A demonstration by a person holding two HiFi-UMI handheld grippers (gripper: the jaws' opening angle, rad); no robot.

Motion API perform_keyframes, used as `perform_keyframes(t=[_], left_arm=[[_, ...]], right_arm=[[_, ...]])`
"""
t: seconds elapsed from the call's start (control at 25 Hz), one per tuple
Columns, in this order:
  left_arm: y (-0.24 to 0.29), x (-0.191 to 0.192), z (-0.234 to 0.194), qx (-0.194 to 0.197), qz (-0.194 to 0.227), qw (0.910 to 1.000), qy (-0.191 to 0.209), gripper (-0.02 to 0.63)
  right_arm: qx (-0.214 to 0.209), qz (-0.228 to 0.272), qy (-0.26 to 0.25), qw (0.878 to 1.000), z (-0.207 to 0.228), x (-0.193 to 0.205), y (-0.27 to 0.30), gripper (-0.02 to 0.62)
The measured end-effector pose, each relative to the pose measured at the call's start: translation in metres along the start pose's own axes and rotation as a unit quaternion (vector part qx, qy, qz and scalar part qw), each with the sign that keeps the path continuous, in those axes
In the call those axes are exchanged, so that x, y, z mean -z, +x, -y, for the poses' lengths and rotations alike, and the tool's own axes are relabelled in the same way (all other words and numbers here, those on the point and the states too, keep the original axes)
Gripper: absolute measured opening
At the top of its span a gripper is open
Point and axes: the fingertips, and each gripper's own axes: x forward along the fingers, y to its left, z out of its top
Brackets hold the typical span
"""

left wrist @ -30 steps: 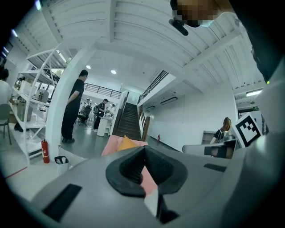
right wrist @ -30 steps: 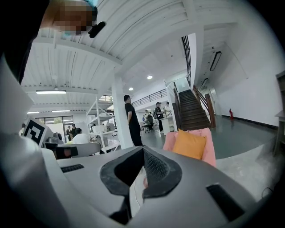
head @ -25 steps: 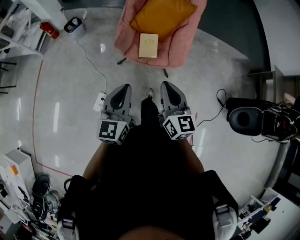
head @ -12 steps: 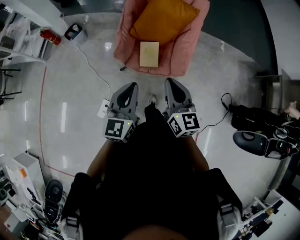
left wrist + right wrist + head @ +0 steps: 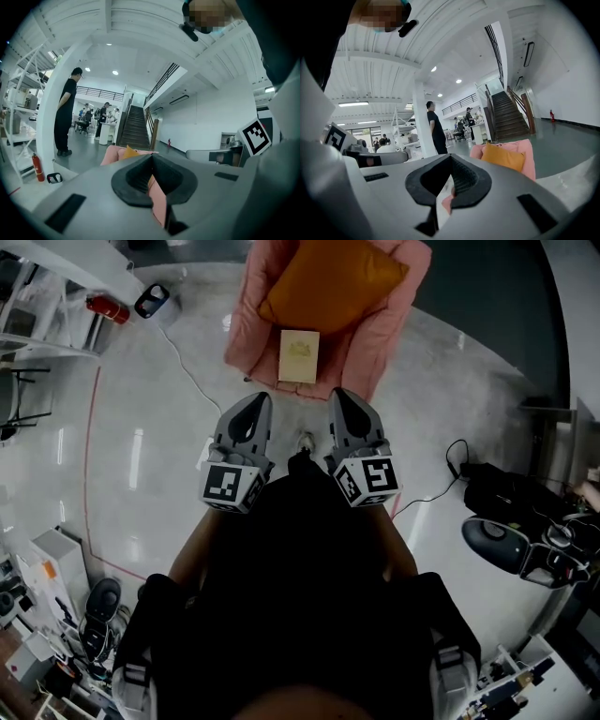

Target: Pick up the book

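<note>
You're on the approach: the book (image 5: 299, 356) lies on the pink armchair (image 5: 246, 315), upper centre. Your left hand-held gripper (image 5: 256, 404) and right hand-held gripper (image 5: 339, 397) are closed, empty; next, open one and reach.

The left gripper (image 5: 255, 404) and right gripper (image 5: 342, 396) have advanced up the frame, almost reaching the pink armchair (image 5: 251, 310). Its book (image 5: 299, 356) now sits lower, nearer centre, and the dark equipment (image 5: 497, 542) at right has slid downward.
</note>
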Motion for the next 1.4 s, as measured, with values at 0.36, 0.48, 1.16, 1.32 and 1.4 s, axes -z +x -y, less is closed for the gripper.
perform_keyframes(t=[0.36,0.48,1.16,1.32,1.4], left_arm=[[0.045,0.004,-0.001,-0.022,-0.006,0.9997,0.008,0.008],[0.053,0.006,-0.005,-0.025,-0.013,0.9996,0.005,0.008],[0.153,0.055,-0.071,0.01,-0.061,0.9979,-0.023,0.008],[0.171,0.088,-0.097,0.006,-0.093,0.9949,-0.039,0.008],[0.184,0.101,-0.111,0.006,-0.098,0.9945,-0.036,0.008]], right_arm=[[-0.009,-0.006,0.0,1.0,0.045,-0.005,0.024,0.002],[-0.008,-0.008,0.002,1.0,0.053,-0.004,0.032,0.002],[0.024,-0.077,0.009,0.997,0.095,0.056,0.128,0.002],[0.033,-0.1,0.027,0.994,0.103,0.085,0.149,0.002],[0.036,-0.104,0.04,0.993,0.109,0.099,0.165,0.002]])
